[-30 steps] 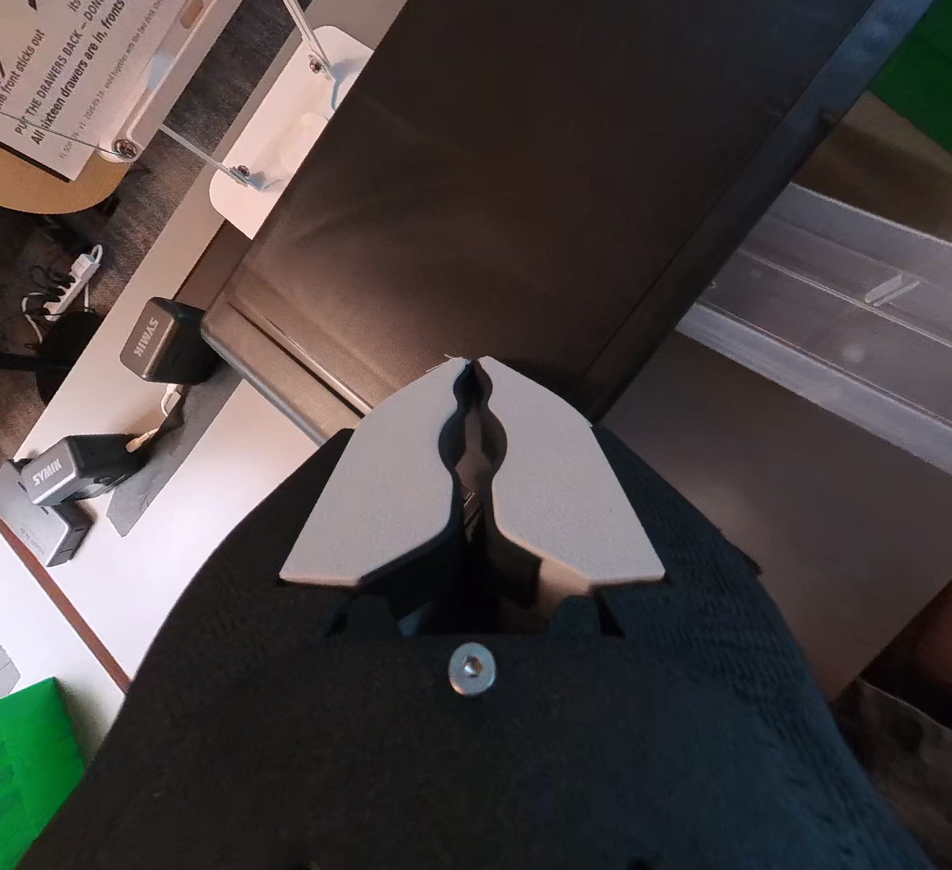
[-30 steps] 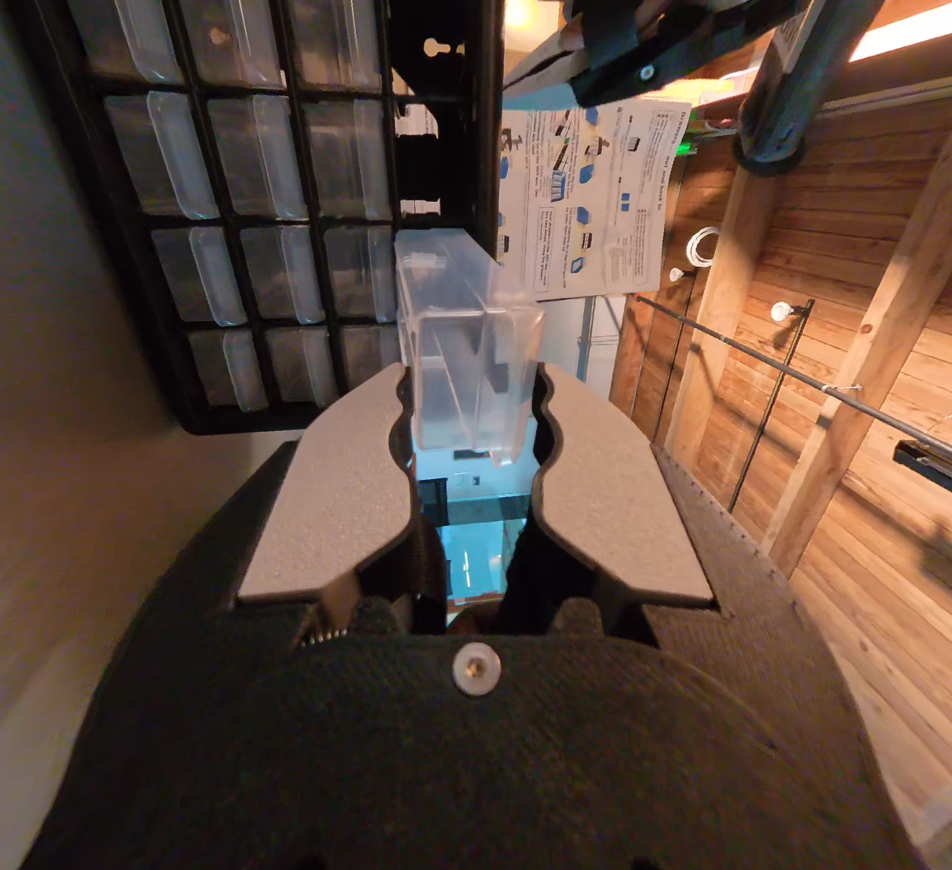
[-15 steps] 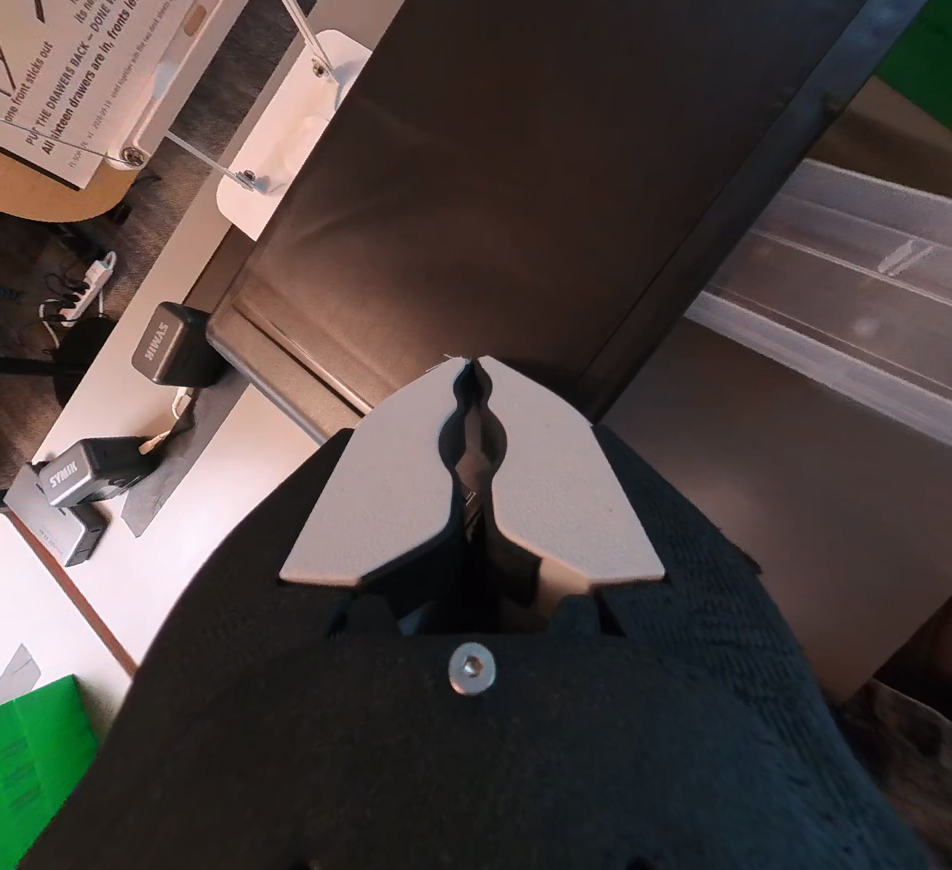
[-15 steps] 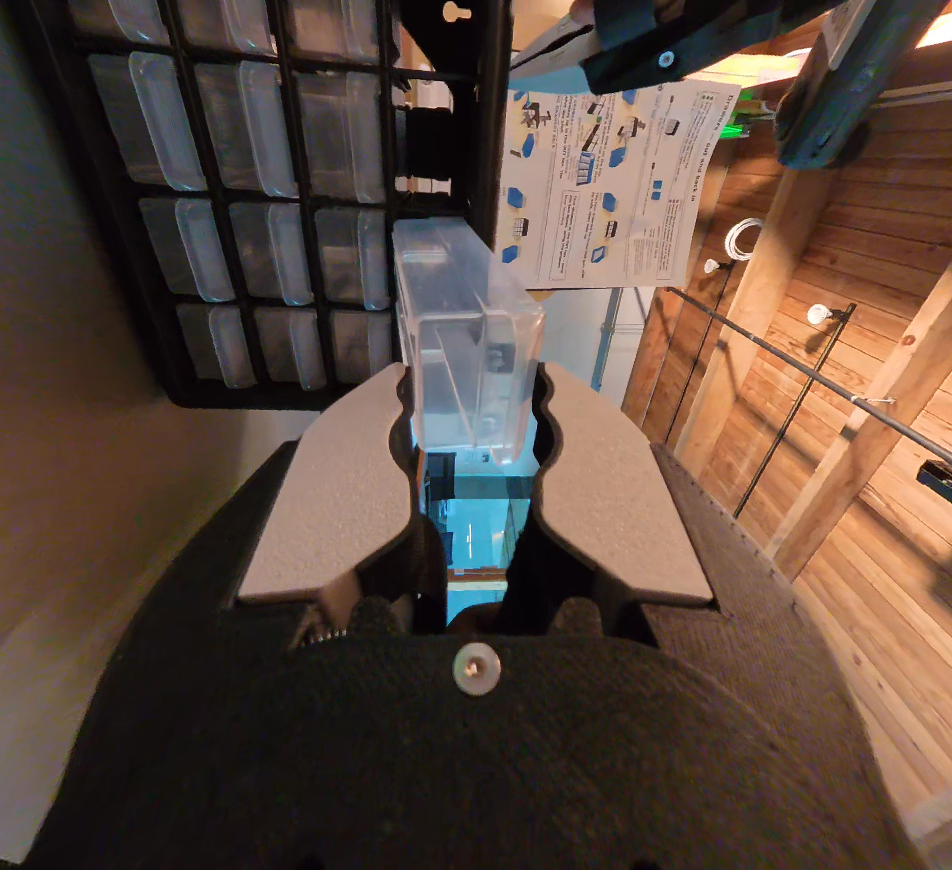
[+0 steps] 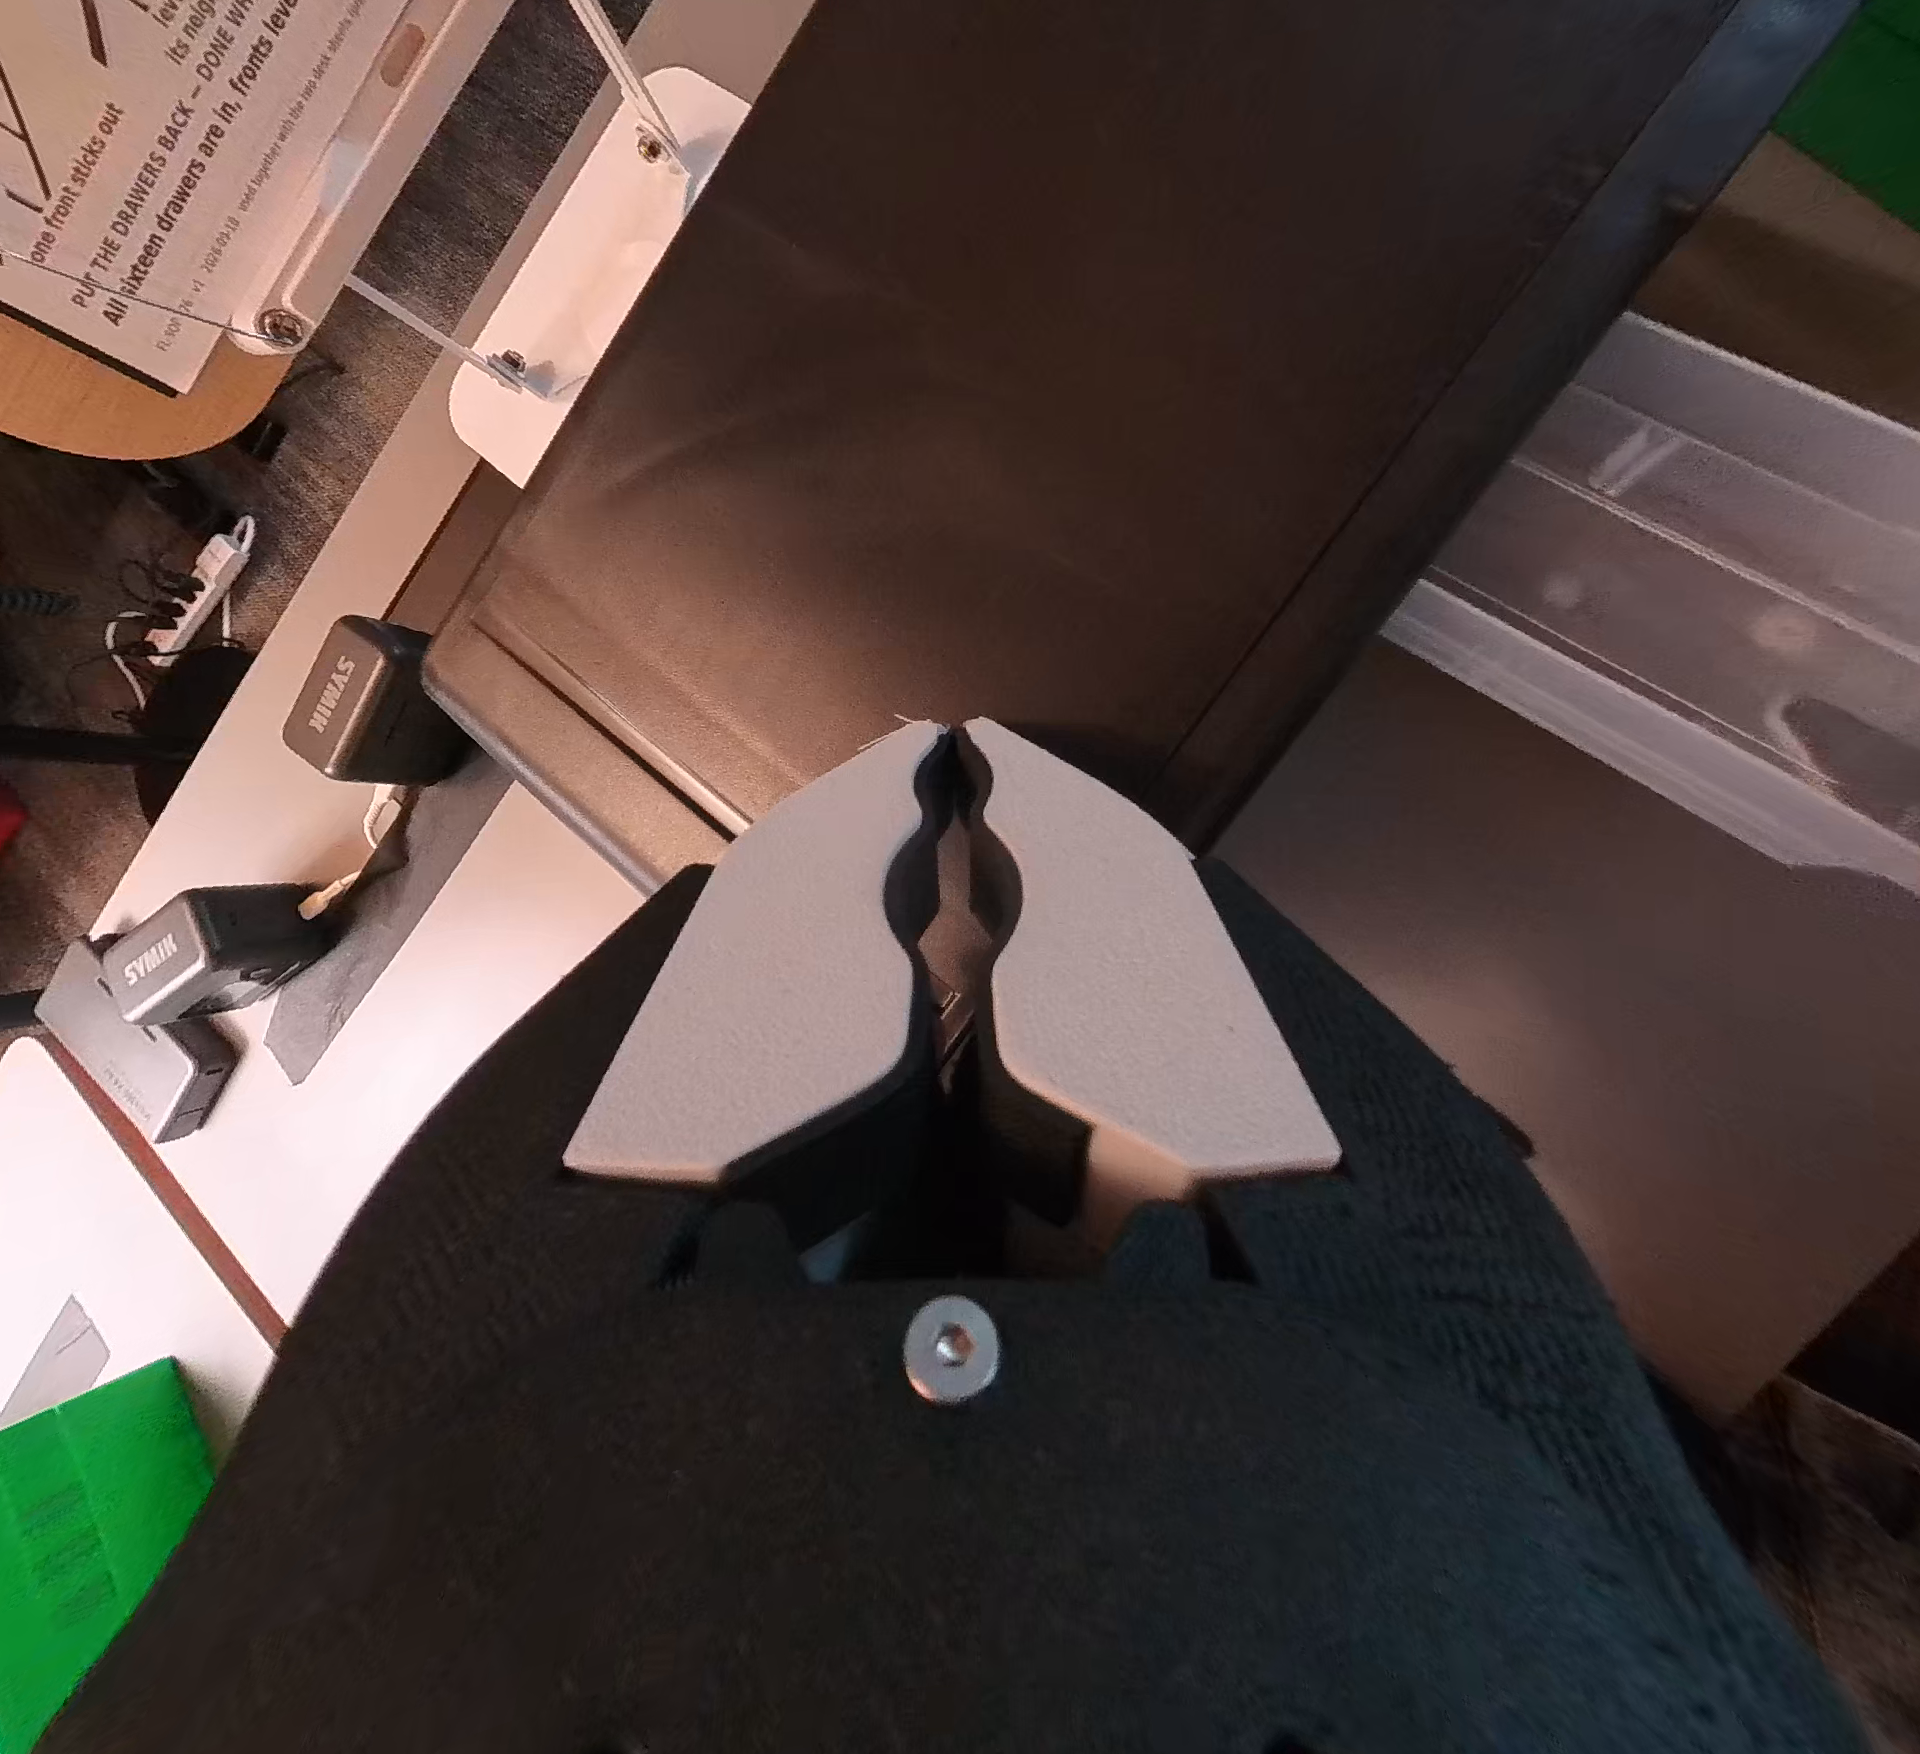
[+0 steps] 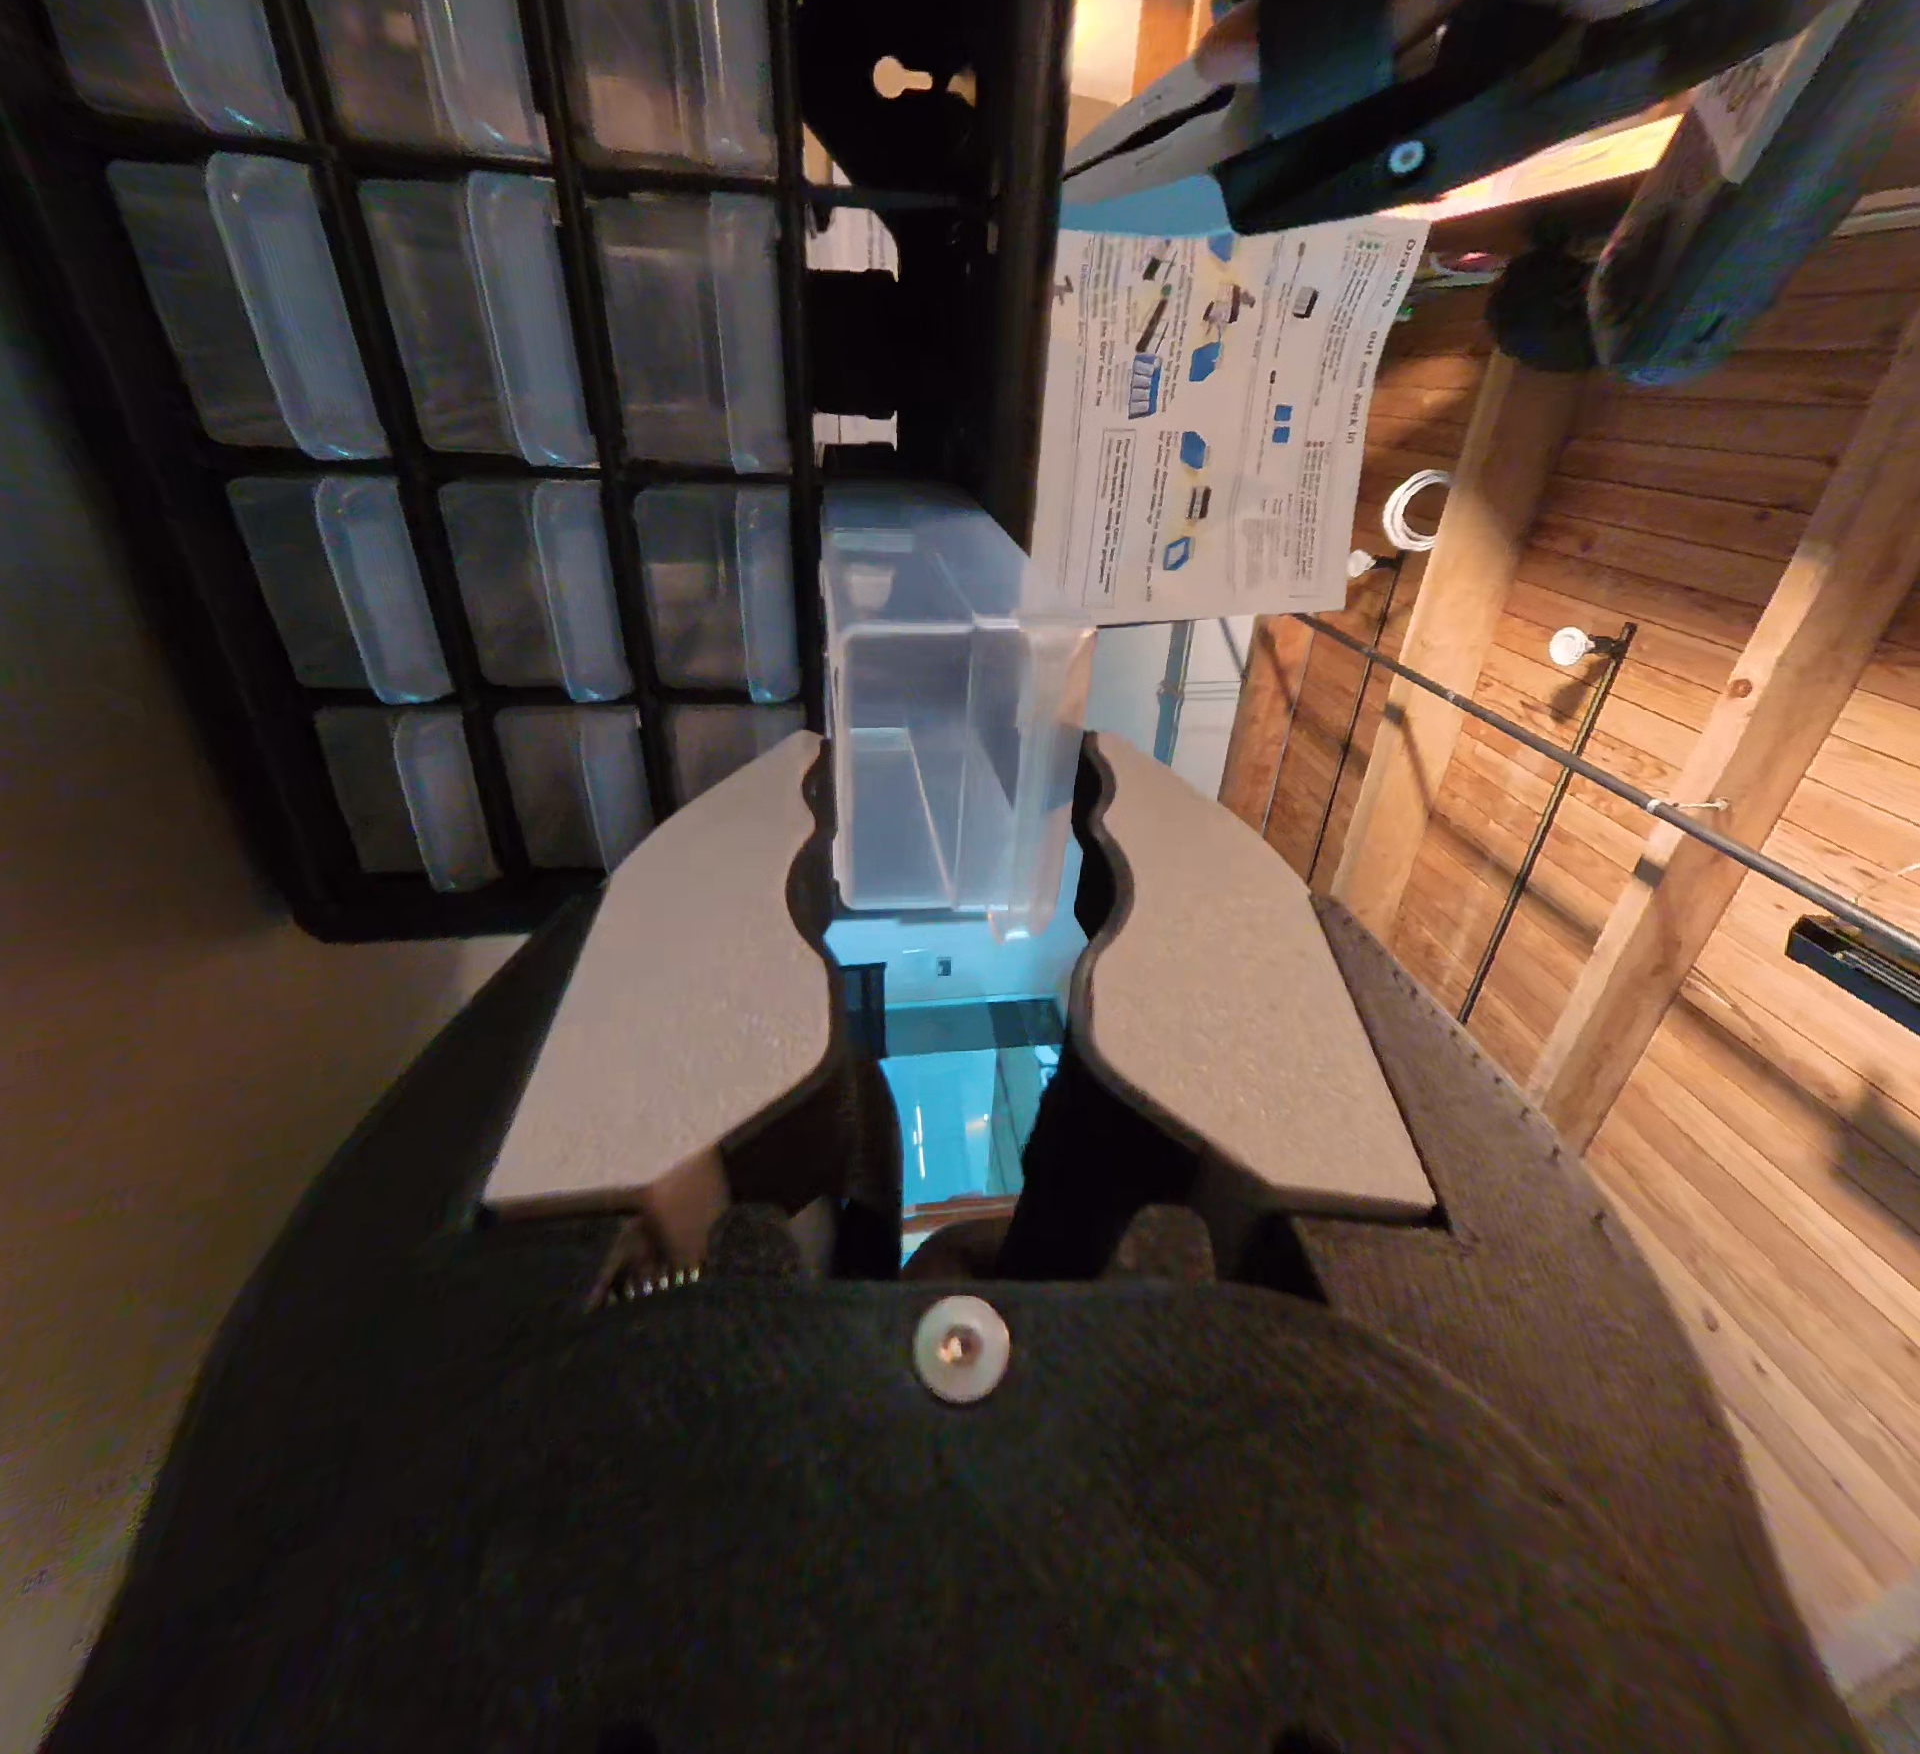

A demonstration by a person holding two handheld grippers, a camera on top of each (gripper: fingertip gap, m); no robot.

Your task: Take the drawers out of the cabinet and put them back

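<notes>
One drawer [image 6: 940, 717] half out, right gripper [image 6: 951, 769] clamping.

Two close wrist views, shared cabinet [image 5: 1039, 302]

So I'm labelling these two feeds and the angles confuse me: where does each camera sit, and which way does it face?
Left wrist view: sits on the left hand-held gripper, facing the cabinet outer panel; its shut fingers show.
Right wrist view: sits on the right hand-held gripper, facing the cabinet front; its fingers grip a clear drawer partly out of its slot; the left hand-held gripper shows at upper right.
Shared: the cabinet, the protruding drawer and the instruction sheet.
</notes>
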